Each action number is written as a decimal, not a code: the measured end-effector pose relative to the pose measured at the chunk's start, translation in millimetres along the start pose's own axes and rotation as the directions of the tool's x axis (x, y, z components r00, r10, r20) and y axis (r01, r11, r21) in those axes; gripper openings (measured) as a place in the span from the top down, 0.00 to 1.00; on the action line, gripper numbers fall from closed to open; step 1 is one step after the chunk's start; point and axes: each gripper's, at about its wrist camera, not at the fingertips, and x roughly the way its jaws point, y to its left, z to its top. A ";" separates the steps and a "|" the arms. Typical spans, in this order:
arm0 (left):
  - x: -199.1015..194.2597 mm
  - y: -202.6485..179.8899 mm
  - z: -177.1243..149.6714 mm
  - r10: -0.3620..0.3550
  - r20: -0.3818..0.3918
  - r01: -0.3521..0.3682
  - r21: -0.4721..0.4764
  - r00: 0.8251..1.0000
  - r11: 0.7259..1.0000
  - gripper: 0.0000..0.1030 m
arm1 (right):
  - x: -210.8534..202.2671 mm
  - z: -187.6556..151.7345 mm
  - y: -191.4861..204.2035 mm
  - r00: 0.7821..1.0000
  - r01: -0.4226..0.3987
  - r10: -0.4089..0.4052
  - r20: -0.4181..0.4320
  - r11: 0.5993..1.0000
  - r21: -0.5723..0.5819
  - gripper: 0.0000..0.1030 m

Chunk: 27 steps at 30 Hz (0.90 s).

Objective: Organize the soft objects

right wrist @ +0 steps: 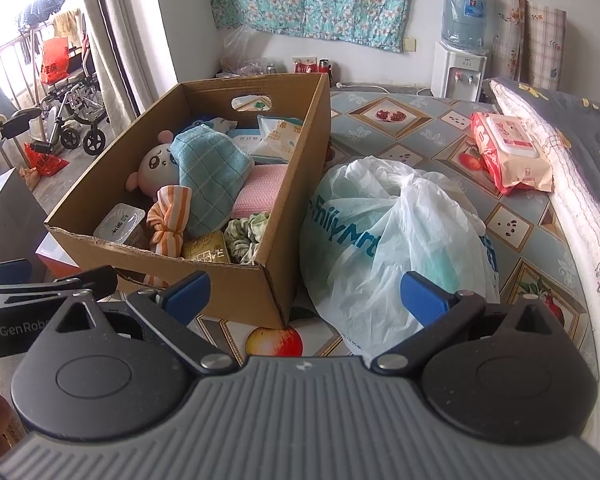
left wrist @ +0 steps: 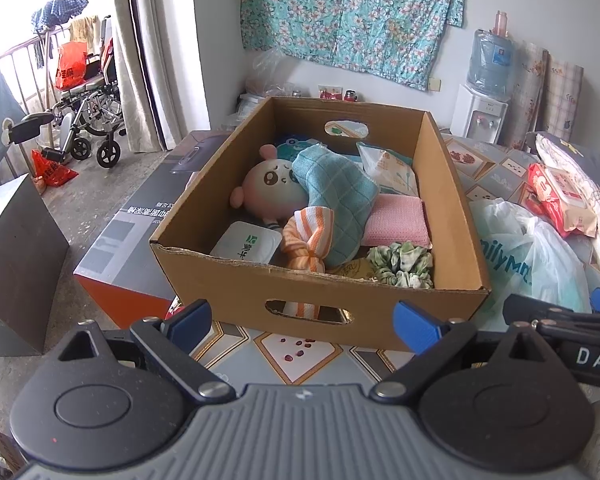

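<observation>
Glossy patterned tablecloth (right wrist: 440,128) under corrugated cardboard box (left wrist: 320,292) of fluffy cloths, both tools (left wrist: 304,320) (right wrist: 306,294) spread apart, empty.

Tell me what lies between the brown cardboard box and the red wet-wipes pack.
A white plastic bag on the patterned tablecloth, seen in the right wrist view.

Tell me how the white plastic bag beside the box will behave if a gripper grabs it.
The white plastic bag looks thin and crumpled, so it will likely be floppy and deform wherever pinched. Its film looks smooth, so probably slippery between the open right gripper fingers. Something greenish shows inside; the contents may sag and shift when lifted.
</observation>
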 end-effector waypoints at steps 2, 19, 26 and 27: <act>0.5 0.1 -0.5 0.002 -0.003 -0.002 0.002 1.000 1.000 0.04 | 1.5 -0.9 -0.2 1.000 -0.004 0.004 -0.006 1.000 0.005 0.01; 5.3 0.1 -3.2 0.005 -0.029 -0.005 0.022 1.000 1.000 0.04 | 11.0 -6.2 -4.1 0.999 -0.015 0.016 -0.046 0.999 0.035 0.01; 6.5 -1.1 -3.3 0.006 -0.034 -0.005 0.025 0.999 1.000 0.04 | 13.6 -6.0 -5.0 0.998 -0.015 0.017 -0.052 0.999 0.039 0.01; 6.5 -1.2 -3.3 0.006 -0.034 -0.005 0.026 0.999 1.000 0.04 | 13.1 -6.3 -5.0 0.999 -0.015 0.017 -0.051 0.999 0.039 0.01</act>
